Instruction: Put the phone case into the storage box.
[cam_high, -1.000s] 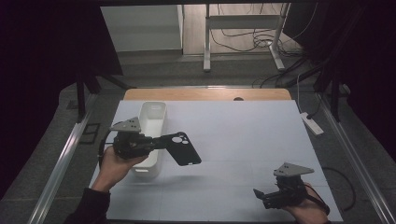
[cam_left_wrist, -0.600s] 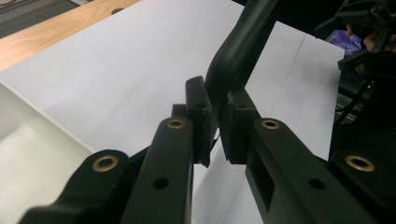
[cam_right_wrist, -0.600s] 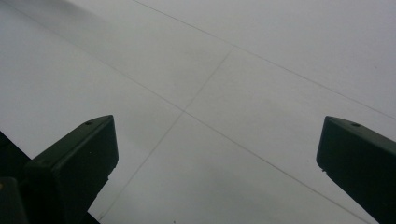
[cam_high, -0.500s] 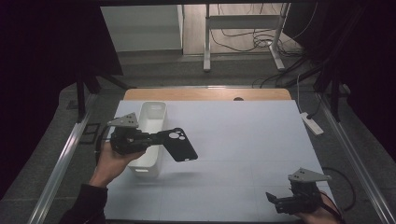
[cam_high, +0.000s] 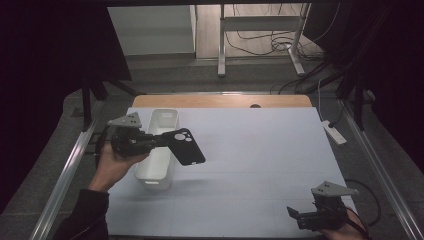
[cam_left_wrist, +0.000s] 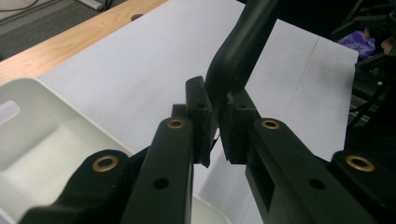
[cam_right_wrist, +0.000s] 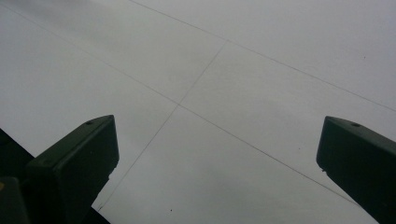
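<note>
A person's left hand holds my left gripper (cam_high: 161, 139) over a white bin (cam_high: 159, 176) at the table's left. It is shut on a black phone case (cam_high: 186, 146), which juts to the right past the bin's rim and hangs above the white table sheet. In the left gripper view the pads (cam_left_wrist: 200, 116) pinch the case's edge (cam_left_wrist: 238, 51), with the bin (cam_left_wrist: 42, 154) below at the left. My right gripper (cam_high: 294, 213) sits low at the near right corner, open. Its wide-set fingers (cam_right_wrist: 74, 163) frame only bare white sheet.
The white sheet (cam_high: 260, 155) covers the table, and a wooden strip (cam_high: 220, 101) runs along the far edge. A white power strip (cam_high: 333, 132) lies off the right side. Metal rails (cam_high: 65, 180) flank the table. The bin looks empty inside.
My left gripper and the phone case have shifted a little left and away, over the bin. My right gripper has slid right, toward the near right corner.
</note>
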